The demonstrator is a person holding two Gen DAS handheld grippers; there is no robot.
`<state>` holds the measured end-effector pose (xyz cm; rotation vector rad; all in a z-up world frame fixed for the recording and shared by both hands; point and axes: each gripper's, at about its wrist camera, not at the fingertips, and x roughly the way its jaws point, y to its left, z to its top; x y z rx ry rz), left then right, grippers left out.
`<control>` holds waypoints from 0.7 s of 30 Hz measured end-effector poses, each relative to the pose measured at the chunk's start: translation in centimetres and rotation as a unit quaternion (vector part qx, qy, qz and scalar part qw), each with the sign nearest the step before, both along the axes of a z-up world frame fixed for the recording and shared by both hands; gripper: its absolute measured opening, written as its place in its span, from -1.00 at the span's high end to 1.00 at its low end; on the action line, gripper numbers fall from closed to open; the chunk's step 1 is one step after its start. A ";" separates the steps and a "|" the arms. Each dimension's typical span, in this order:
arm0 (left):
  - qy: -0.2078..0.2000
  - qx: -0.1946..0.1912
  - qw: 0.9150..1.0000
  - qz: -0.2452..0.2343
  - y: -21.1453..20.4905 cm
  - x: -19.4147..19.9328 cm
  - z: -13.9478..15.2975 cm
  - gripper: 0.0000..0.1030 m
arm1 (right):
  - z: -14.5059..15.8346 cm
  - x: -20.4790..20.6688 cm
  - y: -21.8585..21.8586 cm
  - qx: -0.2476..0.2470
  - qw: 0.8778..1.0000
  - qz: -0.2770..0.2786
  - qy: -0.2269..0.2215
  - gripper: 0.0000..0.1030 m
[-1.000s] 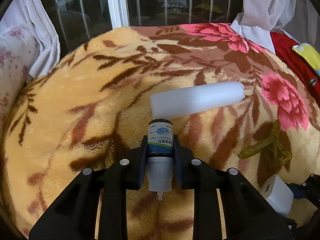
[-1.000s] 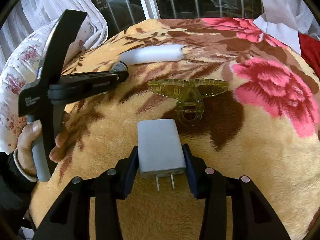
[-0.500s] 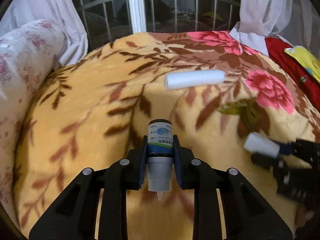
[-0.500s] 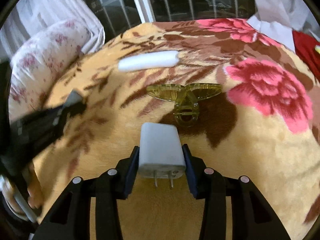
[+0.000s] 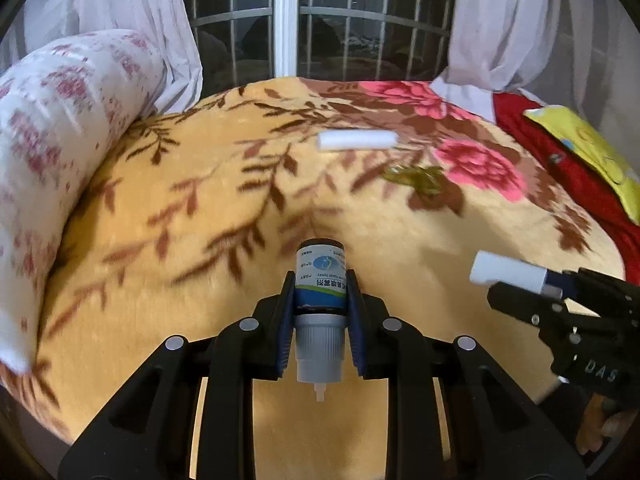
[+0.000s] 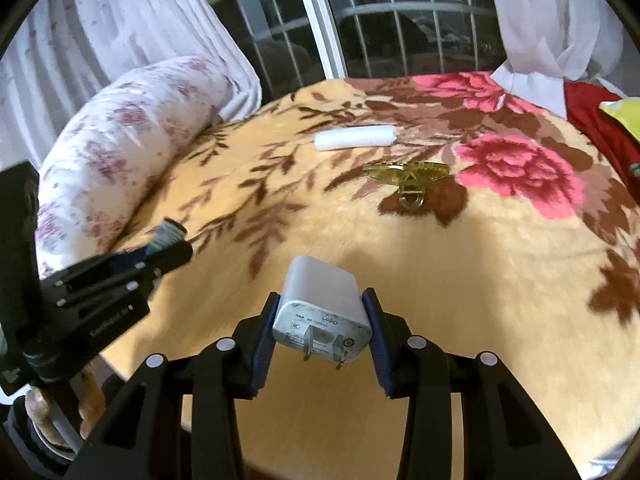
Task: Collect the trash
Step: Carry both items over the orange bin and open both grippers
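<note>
My left gripper is shut on a small dark spray bottle with a blue-green label, held above the near part of the bed. My right gripper is shut on a white charger plug, prongs toward the camera. The right gripper and plug also show at the right of the left wrist view; the left gripper and bottle show at the left of the right wrist view. A white foam cylinder and a yellow hair clip lie on the blanket farther away.
The bed carries an orange floral blanket. A flowered bolster pillow lies along the left. Red cloth with a yellow packet lies at the right. Window bars and white curtains stand behind.
Both grippers have pulled back and up from the bed with their objects; the foam cylinder and hair clip now look farther away. The grips have not changed.
</note>
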<state>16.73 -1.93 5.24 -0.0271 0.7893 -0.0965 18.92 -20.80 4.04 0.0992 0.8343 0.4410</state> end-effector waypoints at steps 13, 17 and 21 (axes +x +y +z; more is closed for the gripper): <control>0.014 -0.004 0.998 -0.061 -1.8 -13.1 -2.8 0.56 | -0.3 -12.7 -2.1 0.003 1.000 0.012 -0.021 0.19; 0.047 0.003 0.996 -0.074 -2.3 -15.4 -5.6 0.56 | -2.5 -16.2 -2.5 -0.009 1.000 0.016 0.001 0.20; 0.090 -0.001 0.993 -0.076 -2.7 -15.9 -8.7 0.56 | -5.3 -17.8 -2.7 -0.028 0.999 0.011 0.033 0.33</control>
